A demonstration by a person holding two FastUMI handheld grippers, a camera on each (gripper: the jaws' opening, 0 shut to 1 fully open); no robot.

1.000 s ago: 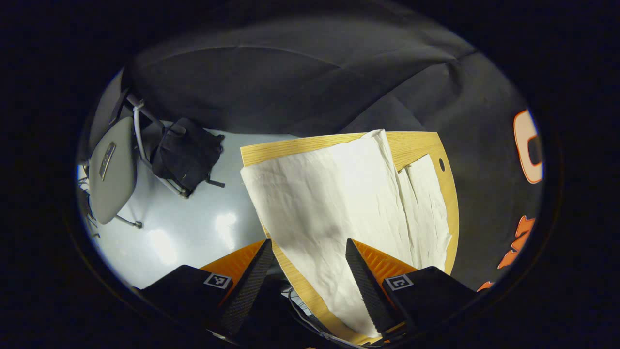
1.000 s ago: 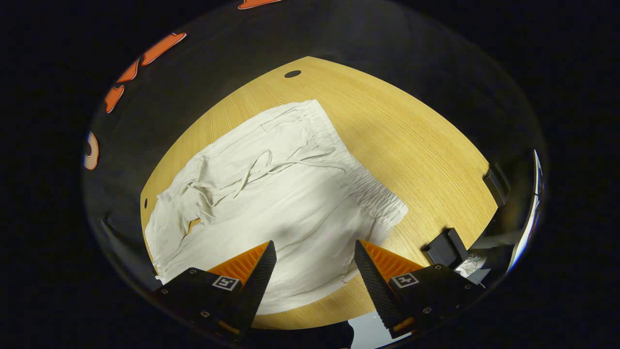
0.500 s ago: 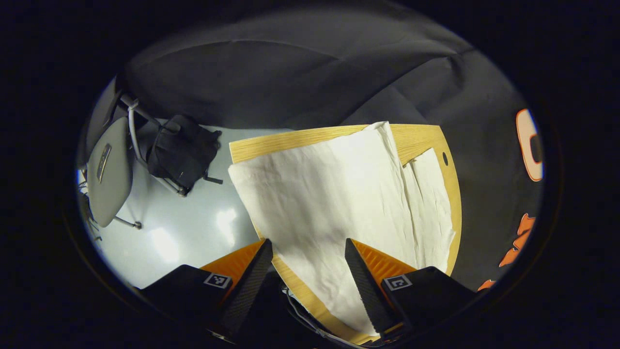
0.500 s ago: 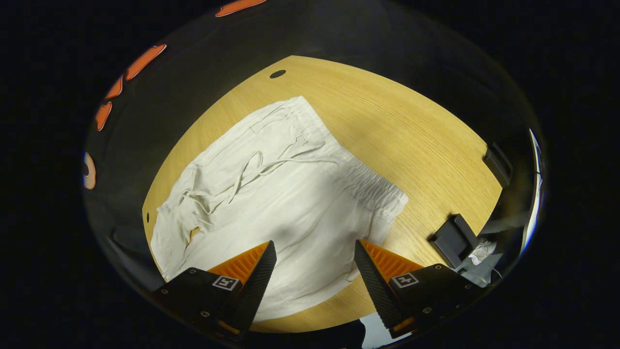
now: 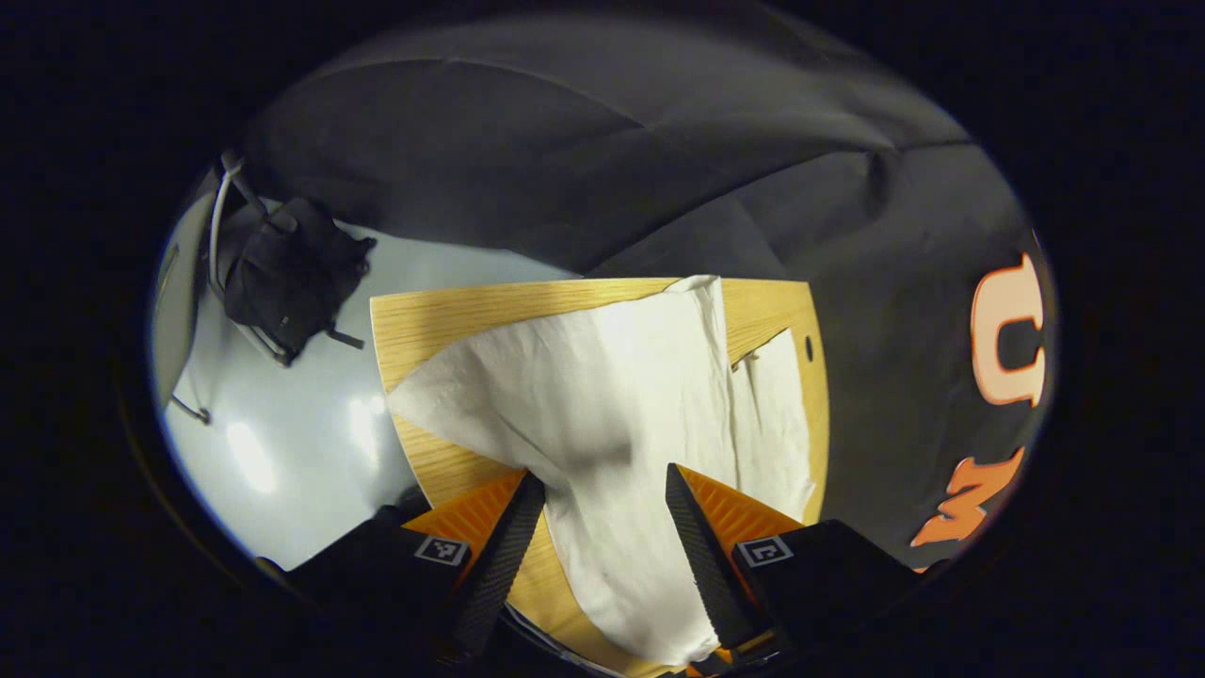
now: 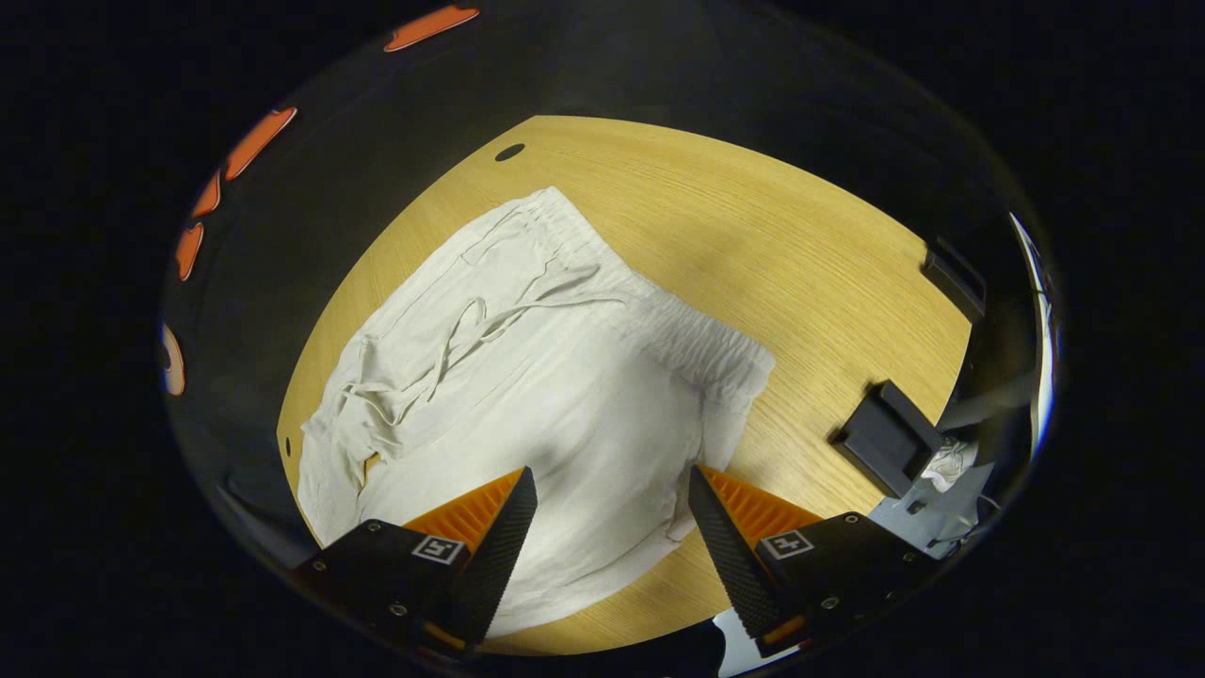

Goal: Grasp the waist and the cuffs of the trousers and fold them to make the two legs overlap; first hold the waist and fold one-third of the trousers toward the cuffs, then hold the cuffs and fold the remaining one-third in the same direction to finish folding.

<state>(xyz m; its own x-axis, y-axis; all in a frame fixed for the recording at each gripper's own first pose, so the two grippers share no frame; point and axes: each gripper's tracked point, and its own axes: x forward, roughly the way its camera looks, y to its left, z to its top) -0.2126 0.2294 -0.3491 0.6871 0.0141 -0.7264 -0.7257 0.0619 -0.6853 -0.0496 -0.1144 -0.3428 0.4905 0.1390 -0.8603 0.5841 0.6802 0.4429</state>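
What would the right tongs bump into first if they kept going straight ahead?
Most likely the white trousers: the right tongs stand open, pointing at the cloth just below the waistband, with the wooden table underneath. Depth is unclear.

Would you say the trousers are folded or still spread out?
Spread out: the trousers lie flat on the table, waistband unfolded, legs side by side.

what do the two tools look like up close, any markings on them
Both match. The left tool and right tool each have two tapered, wedge-shaped fingers with a fine ribbed texture, mounted on black blocks. Each block carries a small square black-and-white marker tag.
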